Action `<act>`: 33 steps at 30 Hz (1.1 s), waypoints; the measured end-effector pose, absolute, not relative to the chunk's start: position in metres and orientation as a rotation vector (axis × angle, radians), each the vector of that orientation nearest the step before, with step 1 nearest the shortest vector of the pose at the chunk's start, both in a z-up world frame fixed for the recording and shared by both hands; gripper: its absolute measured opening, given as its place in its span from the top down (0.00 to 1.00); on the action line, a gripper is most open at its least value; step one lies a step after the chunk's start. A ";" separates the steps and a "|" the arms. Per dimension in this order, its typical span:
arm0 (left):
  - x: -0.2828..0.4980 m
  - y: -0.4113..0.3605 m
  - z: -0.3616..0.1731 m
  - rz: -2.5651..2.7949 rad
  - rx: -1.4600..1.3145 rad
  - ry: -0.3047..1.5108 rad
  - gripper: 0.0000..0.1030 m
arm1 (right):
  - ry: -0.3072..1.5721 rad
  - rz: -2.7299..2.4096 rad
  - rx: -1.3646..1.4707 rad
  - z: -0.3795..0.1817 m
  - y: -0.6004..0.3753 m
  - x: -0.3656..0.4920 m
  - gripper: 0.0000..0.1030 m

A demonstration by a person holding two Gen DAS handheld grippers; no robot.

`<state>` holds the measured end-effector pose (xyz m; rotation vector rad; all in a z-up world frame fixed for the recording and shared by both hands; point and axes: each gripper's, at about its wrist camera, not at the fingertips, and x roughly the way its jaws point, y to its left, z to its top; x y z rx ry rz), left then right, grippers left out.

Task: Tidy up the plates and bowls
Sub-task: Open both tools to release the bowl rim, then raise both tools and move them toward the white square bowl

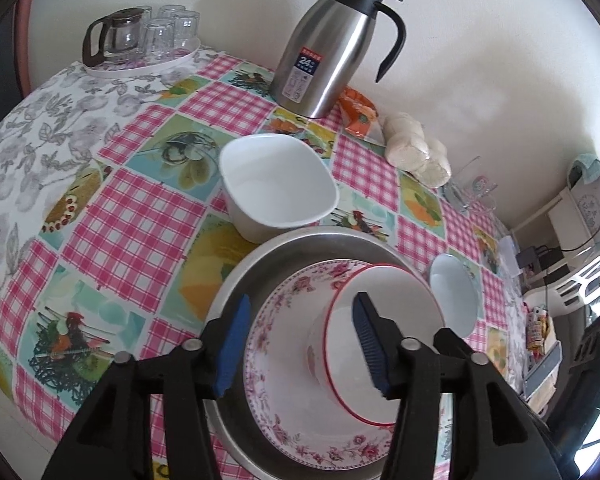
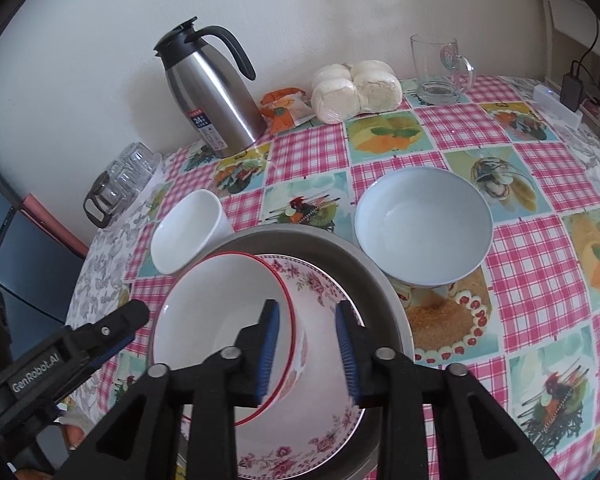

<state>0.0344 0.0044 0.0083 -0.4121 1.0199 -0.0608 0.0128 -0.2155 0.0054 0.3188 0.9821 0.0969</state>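
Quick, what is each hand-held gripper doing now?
Left hand-held gripper: open, straddling the red-rimmed bowl's wall.
Right hand-held gripper: open, straddling its wall too.

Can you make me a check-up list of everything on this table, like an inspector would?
Surface: table under a pink checked picture cloth.
Job's things: red-rimmed bowl sits in floral plate inside metal pan; white square bowl and pale blue bowl stand beside the pan.
Clutter: steel thermos jug, wrapped buns, orange packet, glass mug, tray of glasses with teapot.
Grippers: left gripper and right gripper both open over the red-rimmed bowl, holding nothing.
Cables: black charger and cord at the table's far edge.
Surroundings: plain white wall.
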 end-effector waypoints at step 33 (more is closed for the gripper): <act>0.027 0.034 0.008 0.211 -0.353 0.957 0.00 | 0.953 0.098 0.270 0.007 -0.212 0.012 0.00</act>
